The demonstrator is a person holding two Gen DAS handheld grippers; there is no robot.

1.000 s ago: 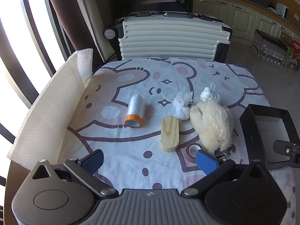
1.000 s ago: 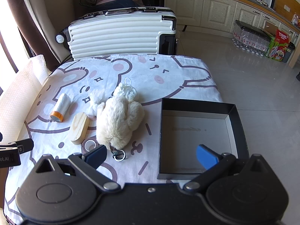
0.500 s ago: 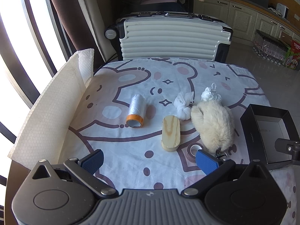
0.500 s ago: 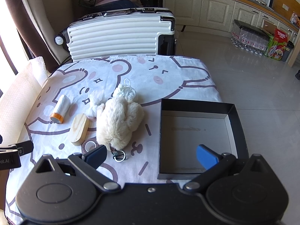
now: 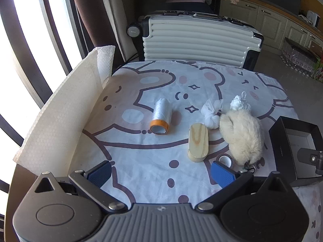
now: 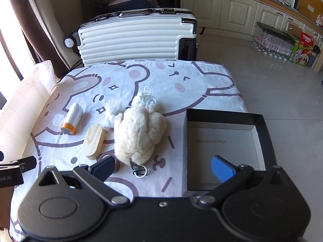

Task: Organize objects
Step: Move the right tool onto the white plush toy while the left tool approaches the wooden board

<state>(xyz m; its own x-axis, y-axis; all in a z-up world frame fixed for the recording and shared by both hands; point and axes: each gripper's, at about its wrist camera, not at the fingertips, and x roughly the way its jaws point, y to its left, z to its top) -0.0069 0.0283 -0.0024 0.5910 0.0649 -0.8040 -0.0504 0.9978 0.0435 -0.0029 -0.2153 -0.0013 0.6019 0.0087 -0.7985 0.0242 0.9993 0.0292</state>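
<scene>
On the bear-print cloth lie a cream plush toy (image 5: 242, 135) (image 6: 139, 135) with a metal key ring (image 6: 140, 171), a knotted white cloth (image 5: 211, 114), a white string bundle (image 6: 146, 99), a wooden oval block (image 5: 198, 142) (image 6: 94, 141), a plastic roll with an orange end (image 5: 161, 116) (image 6: 72, 119) and a small tape ring (image 5: 225, 160). An empty black box (image 6: 224, 149) (image 5: 294, 147) sits at the right. My left gripper (image 5: 160, 173) is open above the near cloth edge. My right gripper (image 6: 162, 167) is open, spanning the toy's key ring and the box's near left corner.
A white ribbed suitcase (image 5: 198, 38) stands behind the table. A paper towel sheet (image 5: 60, 119) stands along the left edge by the window. Kitchen cabinets (image 6: 232, 10) and a pack of bottles (image 6: 272, 40) are on the floor at the far right.
Both grippers have moved slightly forward toward the objects, the right one most. Nothing on the cloth has moved and both stay open.
</scene>
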